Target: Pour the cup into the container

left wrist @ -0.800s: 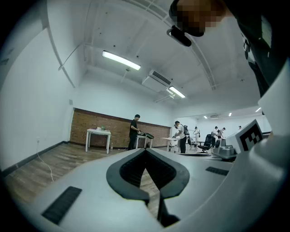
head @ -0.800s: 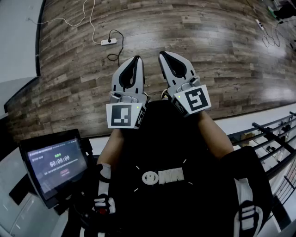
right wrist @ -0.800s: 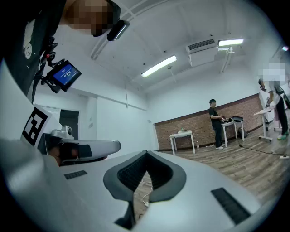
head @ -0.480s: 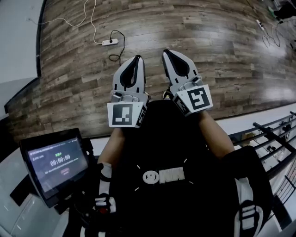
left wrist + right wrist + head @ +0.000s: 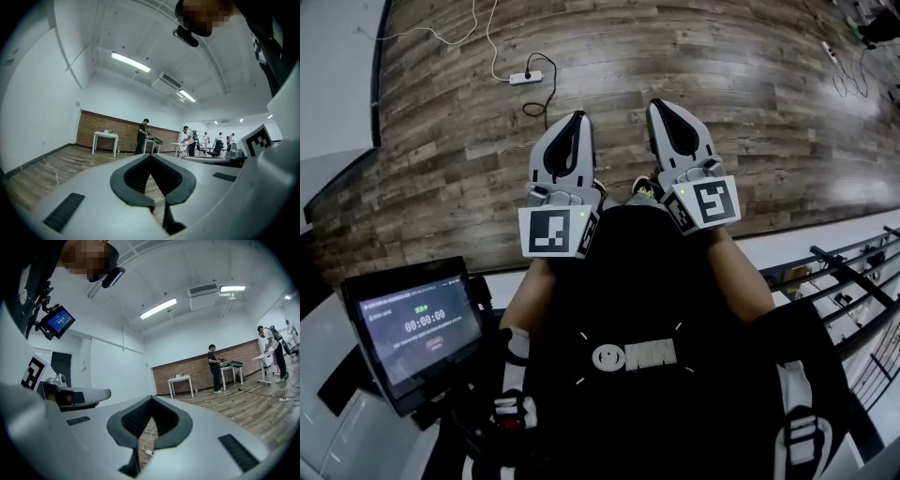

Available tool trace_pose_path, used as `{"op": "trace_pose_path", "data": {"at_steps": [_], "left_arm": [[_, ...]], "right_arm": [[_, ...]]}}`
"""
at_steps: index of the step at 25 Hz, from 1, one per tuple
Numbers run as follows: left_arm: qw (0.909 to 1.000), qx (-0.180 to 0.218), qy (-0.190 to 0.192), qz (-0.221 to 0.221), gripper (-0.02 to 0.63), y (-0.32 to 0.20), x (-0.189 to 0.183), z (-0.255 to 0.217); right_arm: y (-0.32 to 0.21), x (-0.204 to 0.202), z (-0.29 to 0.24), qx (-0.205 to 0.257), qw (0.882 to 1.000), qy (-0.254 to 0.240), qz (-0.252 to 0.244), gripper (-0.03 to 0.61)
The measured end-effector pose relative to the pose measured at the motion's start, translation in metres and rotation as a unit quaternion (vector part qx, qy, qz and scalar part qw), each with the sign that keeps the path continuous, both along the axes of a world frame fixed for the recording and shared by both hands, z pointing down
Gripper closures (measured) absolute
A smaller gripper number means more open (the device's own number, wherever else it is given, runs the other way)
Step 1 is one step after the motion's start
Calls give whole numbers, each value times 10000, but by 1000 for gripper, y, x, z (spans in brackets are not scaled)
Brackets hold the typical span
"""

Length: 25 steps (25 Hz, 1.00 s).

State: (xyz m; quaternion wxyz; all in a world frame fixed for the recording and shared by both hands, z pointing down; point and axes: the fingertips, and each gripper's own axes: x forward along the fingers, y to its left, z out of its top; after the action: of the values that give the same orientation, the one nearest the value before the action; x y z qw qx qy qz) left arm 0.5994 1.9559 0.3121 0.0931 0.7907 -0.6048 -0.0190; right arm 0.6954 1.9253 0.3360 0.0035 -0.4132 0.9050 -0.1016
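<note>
Grey two-jaw left gripper (image 5: 574, 120) and right gripper (image 5: 661, 105) sit clenched, empty; black tablet screen (image 5: 417, 328) at 8 o'clock reads "00:00:00".

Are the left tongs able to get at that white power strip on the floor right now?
Probably not yet: the left tongs sit shut and level at the person's chest, while the power strip lies on the floor well ahead and below. Nothing blocks it.

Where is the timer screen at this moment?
In the head view the screen is at the lower left, on the person's left side, below and to the left of the left gripper.
</note>
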Motion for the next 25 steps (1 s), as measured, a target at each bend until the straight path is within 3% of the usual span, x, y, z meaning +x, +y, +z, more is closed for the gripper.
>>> {"op": "trace_pose_path", "data": {"at_steps": [15, 21, 25], "left_arm": [[9998, -121, 180, -33, 615, 14, -54, 16], [9998, -107, 155, -102, 615, 11, -51, 22], [9998, -126, 76, -157, 615, -27, -35, 22]], "right_arm": [[9, -27, 4, -35, 9999, 89, 102, 578], [2, -19, 6, 153, 9999, 39, -19, 578], [-41, 2, 8, 166, 9999, -33, -14, 578]]}}
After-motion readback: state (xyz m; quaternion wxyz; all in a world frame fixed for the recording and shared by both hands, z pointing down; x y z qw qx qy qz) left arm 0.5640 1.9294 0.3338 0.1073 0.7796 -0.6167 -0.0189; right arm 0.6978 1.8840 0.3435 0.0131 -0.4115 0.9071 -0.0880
